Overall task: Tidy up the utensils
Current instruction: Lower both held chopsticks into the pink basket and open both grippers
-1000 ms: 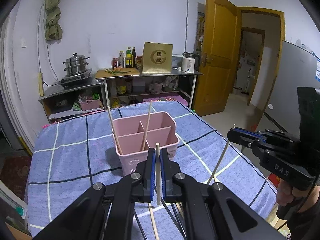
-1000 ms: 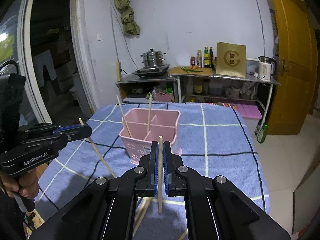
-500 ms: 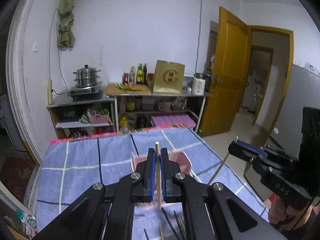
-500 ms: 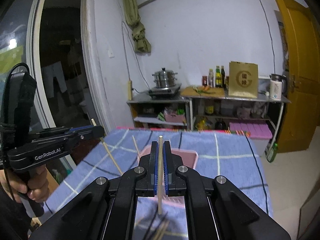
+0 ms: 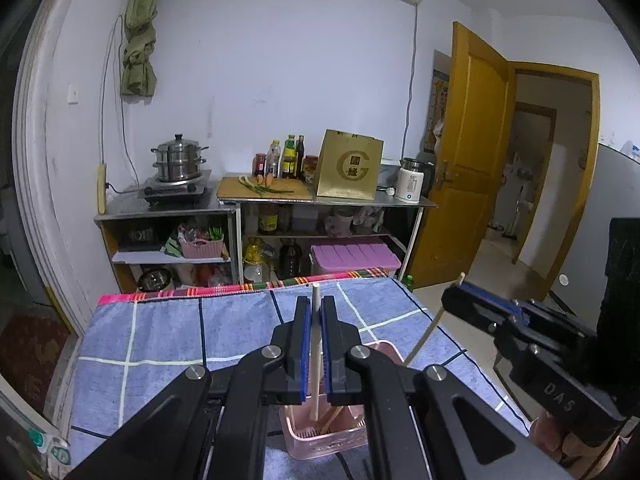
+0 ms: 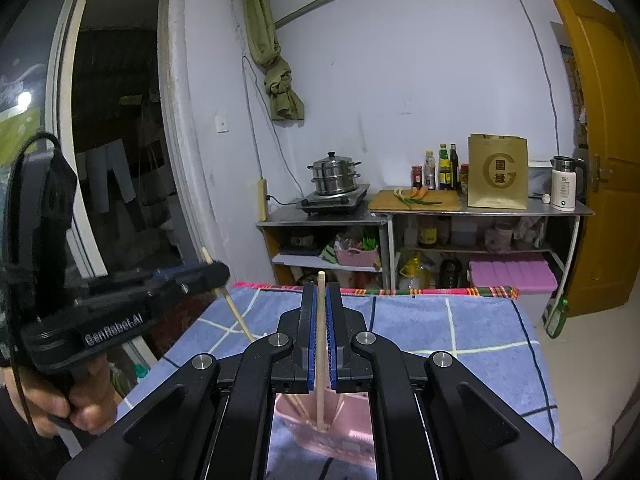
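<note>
My left gripper (image 5: 315, 310) is shut on a pale wooden chopstick (image 5: 315, 356), held upright with its lower end down inside the pink utensil caddy (image 5: 320, 438). My right gripper (image 6: 319, 298) is shut on another chopstick (image 6: 320, 360), also upright, its lower tip inside the same caddy (image 6: 340, 436). Other chopsticks lean in the caddy. Each gripper shows in the other's view: the right one (image 5: 460, 294) at the right, the left one (image 6: 216, 270) at the left, both holding their sticks at a slant.
The caddy stands on a table under a blue checked cloth (image 5: 180, 332). Behind it stand metal shelves (image 5: 320, 216) with a steamer pot (image 5: 178, 158), bottles, a gold bag and a kettle. A yellow door (image 5: 468, 160) stands open at the right.
Both grippers have moved forward and over the caddy with their chopsticks. The caddy, earlier ahead of the fingers, now sits under them, and the sticks' lower ends have dropped into it.
</note>
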`<state>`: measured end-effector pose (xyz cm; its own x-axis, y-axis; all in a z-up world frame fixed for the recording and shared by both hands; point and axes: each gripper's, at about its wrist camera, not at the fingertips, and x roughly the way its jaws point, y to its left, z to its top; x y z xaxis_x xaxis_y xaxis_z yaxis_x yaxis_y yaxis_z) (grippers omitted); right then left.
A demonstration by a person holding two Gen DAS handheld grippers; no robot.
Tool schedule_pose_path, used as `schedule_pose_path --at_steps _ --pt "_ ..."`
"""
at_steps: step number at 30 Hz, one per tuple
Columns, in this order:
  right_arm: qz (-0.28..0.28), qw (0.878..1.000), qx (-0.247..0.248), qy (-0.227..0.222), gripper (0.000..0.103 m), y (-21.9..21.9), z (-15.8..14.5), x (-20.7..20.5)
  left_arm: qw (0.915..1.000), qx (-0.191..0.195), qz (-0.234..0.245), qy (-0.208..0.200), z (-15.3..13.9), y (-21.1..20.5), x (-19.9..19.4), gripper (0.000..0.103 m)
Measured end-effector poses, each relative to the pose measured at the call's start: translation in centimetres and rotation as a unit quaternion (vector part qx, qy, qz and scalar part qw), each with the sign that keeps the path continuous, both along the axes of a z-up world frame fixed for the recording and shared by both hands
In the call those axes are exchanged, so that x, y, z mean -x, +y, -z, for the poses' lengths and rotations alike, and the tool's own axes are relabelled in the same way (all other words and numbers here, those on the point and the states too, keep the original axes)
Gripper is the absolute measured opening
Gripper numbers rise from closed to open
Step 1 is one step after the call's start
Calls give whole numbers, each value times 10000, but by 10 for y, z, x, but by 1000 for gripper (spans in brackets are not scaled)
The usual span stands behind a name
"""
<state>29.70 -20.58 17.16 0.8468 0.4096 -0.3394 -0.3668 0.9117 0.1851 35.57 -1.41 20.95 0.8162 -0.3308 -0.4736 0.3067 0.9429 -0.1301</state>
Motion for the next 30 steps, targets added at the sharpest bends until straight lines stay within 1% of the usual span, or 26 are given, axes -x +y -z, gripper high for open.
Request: schedule_pose_path --at_steps 5,14,23,30 --pt "-24 10000 -10 78 4 5 12 -12 9999 35 -11 123 20 4 -13 5" --pt "-85 9988 44 477 4 9 45 -26 9993 46 3 369 53 6 -20 5" --pt "-84 9967 121 795 4 11 67 -31 9983 -13 17 587 76 5 -21 5" --pt "-63 9953 171 946 5 9 71 -32 9977 -73 37 672 84 3 -16 5"
